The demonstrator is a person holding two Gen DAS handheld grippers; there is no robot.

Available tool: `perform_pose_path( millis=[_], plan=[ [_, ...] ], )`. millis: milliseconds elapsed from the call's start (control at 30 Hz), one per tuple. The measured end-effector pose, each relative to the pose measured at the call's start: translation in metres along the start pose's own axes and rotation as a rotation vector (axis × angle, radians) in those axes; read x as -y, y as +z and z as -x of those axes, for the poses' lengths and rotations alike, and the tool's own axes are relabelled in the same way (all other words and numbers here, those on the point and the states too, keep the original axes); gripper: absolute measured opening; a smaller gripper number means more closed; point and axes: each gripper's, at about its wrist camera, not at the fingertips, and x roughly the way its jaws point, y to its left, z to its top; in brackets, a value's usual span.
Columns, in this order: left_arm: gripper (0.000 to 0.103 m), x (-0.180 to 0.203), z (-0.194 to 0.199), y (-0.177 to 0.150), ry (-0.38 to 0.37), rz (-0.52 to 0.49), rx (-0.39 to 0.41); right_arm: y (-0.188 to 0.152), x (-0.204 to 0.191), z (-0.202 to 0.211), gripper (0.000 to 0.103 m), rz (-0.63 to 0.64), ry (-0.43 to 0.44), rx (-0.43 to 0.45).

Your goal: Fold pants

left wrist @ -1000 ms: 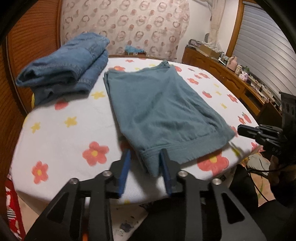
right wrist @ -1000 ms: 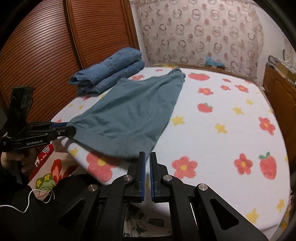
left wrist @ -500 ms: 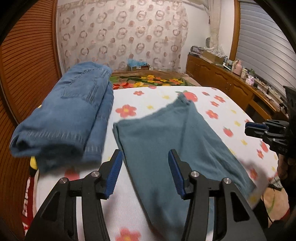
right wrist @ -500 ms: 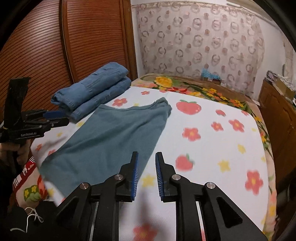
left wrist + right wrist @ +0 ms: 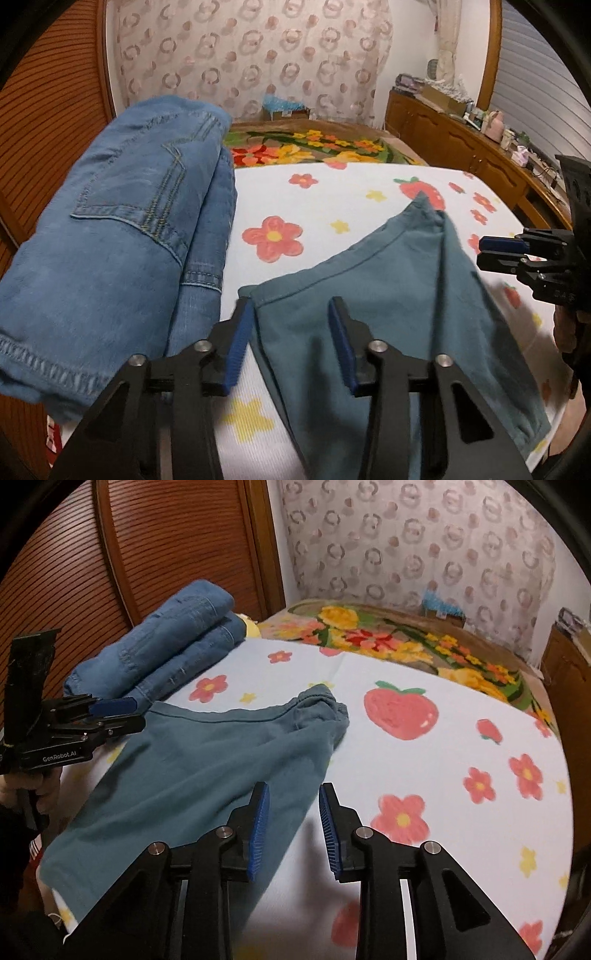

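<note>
My left gripper (image 5: 291, 332) and right gripper (image 5: 293, 827) stand part open, holding nothing, the left just narrowing, the right widening. The soft teal knit pants (image 5: 388, 295) look light and floppy; I'd pinch the waistband corners

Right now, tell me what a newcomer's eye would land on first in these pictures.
First, the teal pants lying flat on the flower-and-strawberry bedsheet, front and centre, with the open left gripper at their near left corner and the open right gripper at their right edge. Next, the folded blue jeans stacked to the left, against the brown slatted wardrobe door.
</note>
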Motion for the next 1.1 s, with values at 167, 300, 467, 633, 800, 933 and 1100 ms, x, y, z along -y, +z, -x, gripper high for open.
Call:
perform_pose_path(
  millis=[167, 300, 467, 633, 800, 933, 1100],
  plan=[
    [0.035, -0.001, -0.015, 0.003, 0.008, -0.006, -0.022, 0.012, 0.006, -0.020, 0.032, -0.007, 0.004, -0.017],
    [0.035, -0.004, -0.025, 0.004, 0.033, -0.002, -0.041, 0.014, 0.012, -0.033, 0.034, -0.019, 0.010, -0.036],
    [0.020, -0.004, -0.029, 0.003, 0.038, -0.015, -0.035, 0.014, 0.013, -0.037, 0.034, -0.024, 0.030, -0.039],
    [0.003, -0.009, -0.011, 0.004, 0.050, 0.006, 0.052, 0.013, 0.016, -0.040, 0.009, -0.030, 0.057, -0.037],
    [0.003, -0.021, 0.004, 0.005, 0.077, 0.044, 0.085, 0.011, 0.028, -0.036, 0.006, -0.075, 0.030, -0.035],
    [0.003, -0.017, -0.002, 0.004, 0.091, 0.024, 0.058, 0.012, 0.024, -0.032, 0.007, -0.073, 0.020, -0.032],
    [0.003, -0.015, -0.001, 0.006, 0.087, 0.021, 0.067, 0.020, 0.024, -0.021, 0.025, -0.077, 0.012, 0.017]
  ],
)
